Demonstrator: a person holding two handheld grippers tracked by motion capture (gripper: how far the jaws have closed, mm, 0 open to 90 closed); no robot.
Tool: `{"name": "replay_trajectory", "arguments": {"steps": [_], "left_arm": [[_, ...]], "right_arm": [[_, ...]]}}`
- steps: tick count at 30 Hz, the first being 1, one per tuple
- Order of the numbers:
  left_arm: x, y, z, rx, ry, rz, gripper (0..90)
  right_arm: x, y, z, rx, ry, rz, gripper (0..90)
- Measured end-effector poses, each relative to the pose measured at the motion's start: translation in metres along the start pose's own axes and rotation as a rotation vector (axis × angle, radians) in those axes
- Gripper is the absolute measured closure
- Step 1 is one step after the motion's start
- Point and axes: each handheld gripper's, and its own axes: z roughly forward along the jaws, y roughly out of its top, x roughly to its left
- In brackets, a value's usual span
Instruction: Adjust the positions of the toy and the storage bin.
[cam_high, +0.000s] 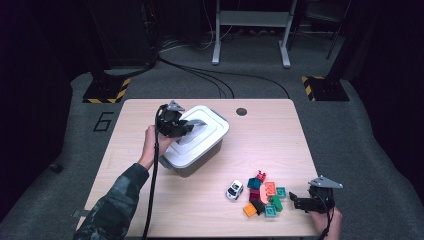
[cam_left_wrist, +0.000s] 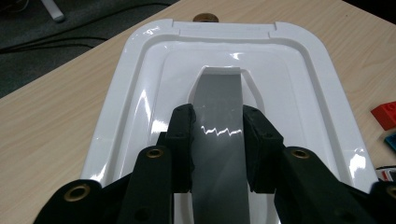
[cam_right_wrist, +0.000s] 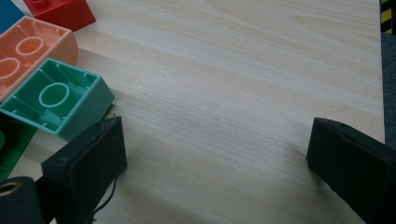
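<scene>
A grey storage box (cam_high: 196, 165) with a white lid (cam_high: 210, 131) stands left of the table's middle. My left gripper (cam_high: 192, 125) comes at it from the left and is shut on the lid's grey handle (cam_left_wrist: 218, 93); in the left gripper view my left gripper (cam_left_wrist: 217, 119) has a pad pressed on each side of that strip. A pile of coloured bricks (cam_high: 264, 195) lies near the front right. My right gripper (cam_high: 296, 201) rests just right of the pile, open. In the right gripper view, bare wood lies between the pads of my right gripper (cam_right_wrist: 215, 149), and a mint brick (cam_right_wrist: 56, 100) sits by its left pad.
A small white toy car (cam_high: 234, 189) stands left of the brick pile. A peach brick (cam_right_wrist: 28, 51) and a red brick (cam_right_wrist: 60, 11) lie beyond the mint one. A round cable hole (cam_high: 241, 111) sits at the table's back edge. Cables and stand legs cross the floor behind.
</scene>
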Motion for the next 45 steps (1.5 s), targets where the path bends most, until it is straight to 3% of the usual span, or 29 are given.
{"name": "replay_trajectory", "arguments": {"steps": [14,23,30,36,45], "left_arm": [[-0.017,-0.001,-0.002,0.01,-0.004,-0.049,67.0],[-0.021,-0.003,-0.002,-0.008,-0.02,-0.106,66.9],[-0.028,-0.004,-0.004,0.001,-0.04,-0.096,66.9],[-0.031,-0.005,-0.003,-0.003,-0.069,-0.112,66.9],[-0.041,-0.007,-0.001,-0.044,-0.074,-0.161,66.9]], "right_arm": [[0.0,0.0,0.0,-0.002,-0.001,0.0,3.8],[-0.001,0.0,0.0,-0.001,0.005,-0.01,4.0],[0.0,0.0,0.0,-0.002,0.004,-0.01,4.0],[0.0,0.0,0.0,-0.002,0.004,-0.011,4.0],[0.0,0.0,0.0,-0.001,0.003,-0.01,4.1]]}}
